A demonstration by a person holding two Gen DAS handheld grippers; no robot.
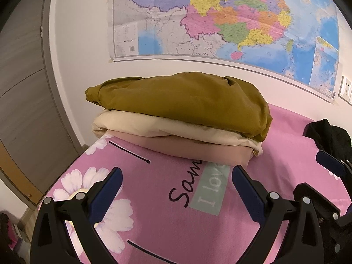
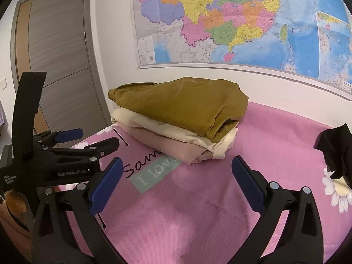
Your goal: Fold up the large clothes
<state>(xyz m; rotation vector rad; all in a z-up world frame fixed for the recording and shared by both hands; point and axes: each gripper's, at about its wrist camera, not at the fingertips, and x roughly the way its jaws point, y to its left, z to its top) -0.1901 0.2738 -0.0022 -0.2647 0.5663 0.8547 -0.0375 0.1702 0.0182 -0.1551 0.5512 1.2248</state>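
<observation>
A stack of three folded clothes lies on the pink bed against the wall: an olive-brown garment (image 1: 180, 101) (image 2: 182, 103) on top, a cream one (image 1: 154, 125) (image 2: 154, 125) under it, a pale pink one (image 1: 193, 149) (image 2: 171, 145) at the bottom. A crumpled black garment (image 1: 327, 136) (image 2: 336, 149) lies at the right. My left gripper (image 1: 177, 173) is open and empty, held over the bed in front of the stack. My right gripper (image 2: 177, 165) is open and empty, also short of the stack. The left gripper also shows in the right wrist view (image 2: 88, 138), at the left.
The bed cover (image 1: 176, 224) (image 2: 198, 209) is pink with daisies and lettering. A large map (image 1: 220, 17) (image 2: 231, 19) hangs on the white wall behind. A grey and wood door (image 1: 24, 88) (image 2: 57, 50) stands at the left, past the bed's edge.
</observation>
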